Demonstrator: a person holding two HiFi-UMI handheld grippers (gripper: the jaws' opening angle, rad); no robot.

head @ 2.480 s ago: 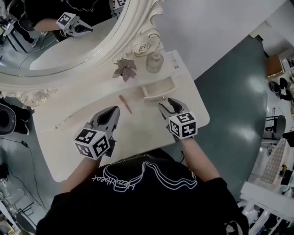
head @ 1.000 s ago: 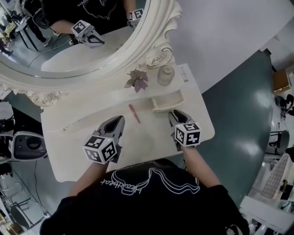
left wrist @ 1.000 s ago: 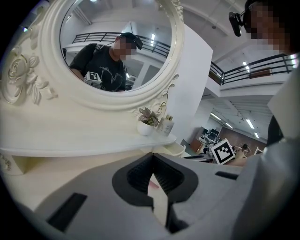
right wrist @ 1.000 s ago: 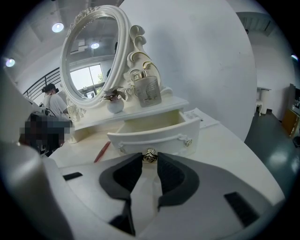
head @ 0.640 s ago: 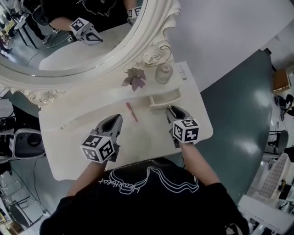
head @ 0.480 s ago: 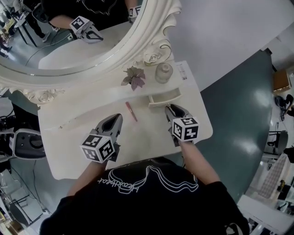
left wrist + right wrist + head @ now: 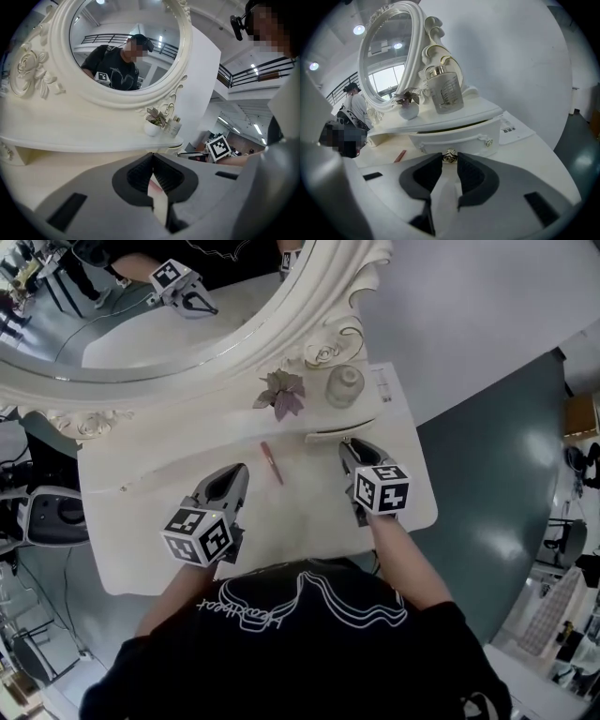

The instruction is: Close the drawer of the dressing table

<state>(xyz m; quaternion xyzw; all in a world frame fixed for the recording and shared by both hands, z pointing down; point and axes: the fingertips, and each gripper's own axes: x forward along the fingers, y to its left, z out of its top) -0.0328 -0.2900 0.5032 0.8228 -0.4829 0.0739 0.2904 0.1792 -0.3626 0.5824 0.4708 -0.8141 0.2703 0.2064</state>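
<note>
The white drawer [image 7: 454, 136] of the dressing table sticks out a little from under the shelf, with a dark gap above its front. In the head view only a thin strip of the drawer [image 7: 330, 436] shows. My right gripper [image 7: 450, 157] is shut on the small metal drawer knob [image 7: 449, 154] at the drawer's middle. From the head view the right gripper [image 7: 347, 448] points at the drawer front. My left gripper [image 7: 236, 472] hovers over the tabletop to the left, shut with nothing in it. Its fingertips [image 7: 149, 161] touch each other.
A pink pen [image 7: 272, 463] lies on the tabletop between the grippers. On the shelf stand a small potted plant [image 7: 284, 395] and a glass bottle [image 7: 344, 385], with a paper label [image 7: 382, 385] at the right. The big oval mirror [image 7: 141, 306] rises behind. The table's right edge [image 7: 417, 507] is close.
The drawer has slid in under the shelf, from well out to nearly flush. My right gripper moved forward with it on the knob. The left gripper stayed where it was.
</note>
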